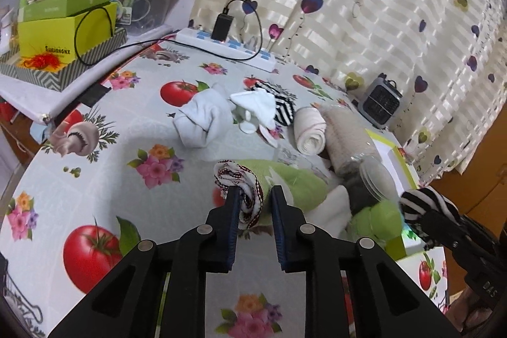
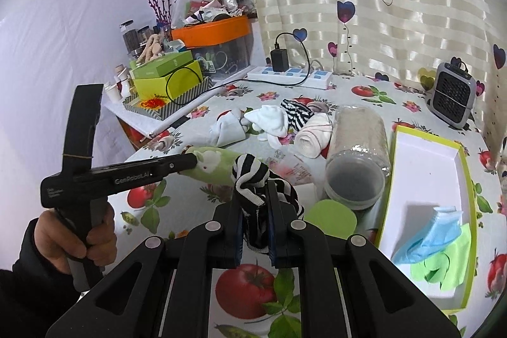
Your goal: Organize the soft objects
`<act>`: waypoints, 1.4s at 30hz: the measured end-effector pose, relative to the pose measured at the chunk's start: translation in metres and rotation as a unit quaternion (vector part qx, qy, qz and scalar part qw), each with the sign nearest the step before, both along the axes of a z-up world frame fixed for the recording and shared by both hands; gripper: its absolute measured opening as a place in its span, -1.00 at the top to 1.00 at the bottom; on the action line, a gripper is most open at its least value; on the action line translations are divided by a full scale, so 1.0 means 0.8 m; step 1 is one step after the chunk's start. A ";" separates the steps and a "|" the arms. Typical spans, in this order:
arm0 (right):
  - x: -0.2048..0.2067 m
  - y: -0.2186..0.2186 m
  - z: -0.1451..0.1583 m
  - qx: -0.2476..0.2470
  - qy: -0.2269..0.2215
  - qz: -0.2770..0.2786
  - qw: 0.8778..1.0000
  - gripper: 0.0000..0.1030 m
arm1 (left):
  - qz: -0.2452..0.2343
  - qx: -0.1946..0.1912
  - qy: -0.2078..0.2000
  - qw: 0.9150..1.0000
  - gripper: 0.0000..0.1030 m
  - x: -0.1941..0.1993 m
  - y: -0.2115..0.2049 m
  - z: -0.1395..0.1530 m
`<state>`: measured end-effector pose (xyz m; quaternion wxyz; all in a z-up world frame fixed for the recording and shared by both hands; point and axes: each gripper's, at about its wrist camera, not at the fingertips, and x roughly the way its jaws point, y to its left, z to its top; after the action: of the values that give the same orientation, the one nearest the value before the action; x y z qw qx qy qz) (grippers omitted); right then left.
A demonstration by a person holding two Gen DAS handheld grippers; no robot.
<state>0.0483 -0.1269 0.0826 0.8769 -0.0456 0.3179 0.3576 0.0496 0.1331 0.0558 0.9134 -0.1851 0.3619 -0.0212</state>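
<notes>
far left of the table: loose white socks in a heap, with a striped one and a rolled cream sock further right, none touched.

nearer, left of centre: left gripper clamped on the red-trimmed cuff of a green sock, pads pinching the folded rim. long axis of that sock running from the cuff off to the right and slightly away, toe end toward the fallen clear jar.

centre: right gripper closed tight on a black-and-white striped sock, bunched up above the fingertips (tail hanging below, between the jaws).

right: yellow-rimmed white tray, already holding a blue and a green cloth at its near end. lies right of both grippers, much closer to the right one. probably next, carrying the striped sock rightward past the jar; green sock with the longer trip.
</notes>
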 end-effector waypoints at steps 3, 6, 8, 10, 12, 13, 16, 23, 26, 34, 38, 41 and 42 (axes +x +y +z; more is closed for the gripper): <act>-0.003 -0.004 0.002 0.004 0.006 0.003 1.000 0.77 | -0.001 -0.021 -0.008 1.000 0.71 -0.011 0.007 0.011; -0.007 -0.009 0.003 0.011 0.001 -0.001 1.000 0.77 | 0.003 -0.010 -0.024 1.000 0.73 -0.022 0.006 0.025; -0.009 -0.010 0.000 0.010 0.001 -0.002 1.000 0.77 | 0.001 -0.006 -0.026 1.000 0.73 -0.024 0.003 0.028; -0.012 -0.013 -0.002 0.009 0.002 -0.002 1.000 0.77 | -0.006 0.007 -0.027 1.000 0.73 -0.026 -0.003 0.029; -0.015 -0.018 -0.006 0.009 0.003 -0.005 1.000 0.77 | -0.008 0.014 -0.024 1.000 0.73 -0.029 -0.006 0.026; -0.017 -0.021 -0.008 0.009 0.005 -0.007 1.000 0.77 | -0.011 0.017 -0.022 1.000 0.73 -0.031 -0.008 0.024; -0.020 -0.027 -0.016 0.007 0.015 -0.011 1.000 0.77 | -0.028 0.029 -0.009 0.999 0.68 -0.034 -0.015 0.018; -0.024 -0.032 -0.020 0.008 0.019 -0.010 1.000 0.76 | -0.049 0.086 -0.007 0.995 0.13 -0.054 -0.022 0.017; -0.026 -0.032 -0.021 0.009 0.019 -0.008 1.000 0.76 | -0.082 0.114 -0.002 0.990 0.03 -0.053 -0.031 0.008; -0.024 -0.029 -0.025 0.006 0.026 -0.012 1.000 0.76 | -0.138 0.188 0.034 0.972 0.02 -0.027 -0.059 -0.041; -0.022 -0.024 -0.028 0.001 0.029 -0.015 0.999 0.76 | -0.154 0.216 0.032 0.964 -0.14 -0.017 -0.069 -0.049; -0.021 -0.026 -0.029 0.006 0.030 -0.020 0.999 0.76 | -0.150 0.242 0.036 0.958 -0.14 -0.006 -0.078 -0.053; -0.021 -0.027 -0.029 0.006 0.031 -0.021 0.999 0.76 | -0.147 0.246 0.036 0.957 -0.14 -0.003 -0.079 -0.054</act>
<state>0.0316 -0.1486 0.0594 0.8742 -0.0223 0.3434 0.3425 0.0474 0.0696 0.0125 0.9037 0.0996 0.4122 -0.0591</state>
